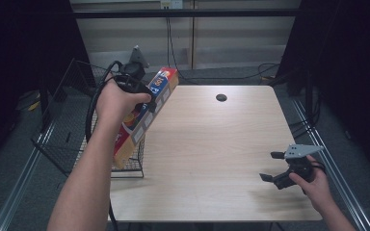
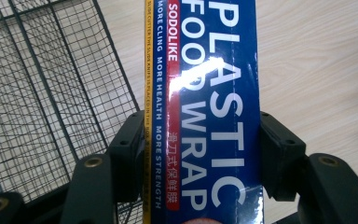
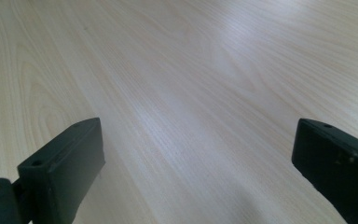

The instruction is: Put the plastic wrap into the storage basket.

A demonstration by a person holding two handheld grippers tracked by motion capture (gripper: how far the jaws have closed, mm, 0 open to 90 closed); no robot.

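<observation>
"PLASTIC FOOD WRAP", "SODOLIKE" on blue box in left gripper.

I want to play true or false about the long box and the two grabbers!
1. The left gripper clamps the plastic wrap box. True.
2. The box is lying flat on the table. False: it is held up, tilted, by the wire basket.
3. The right gripper holds a cup. False: its jaws are open and hold nothing.
4. The wire basket sits at the table's left edge. True.
</observation>
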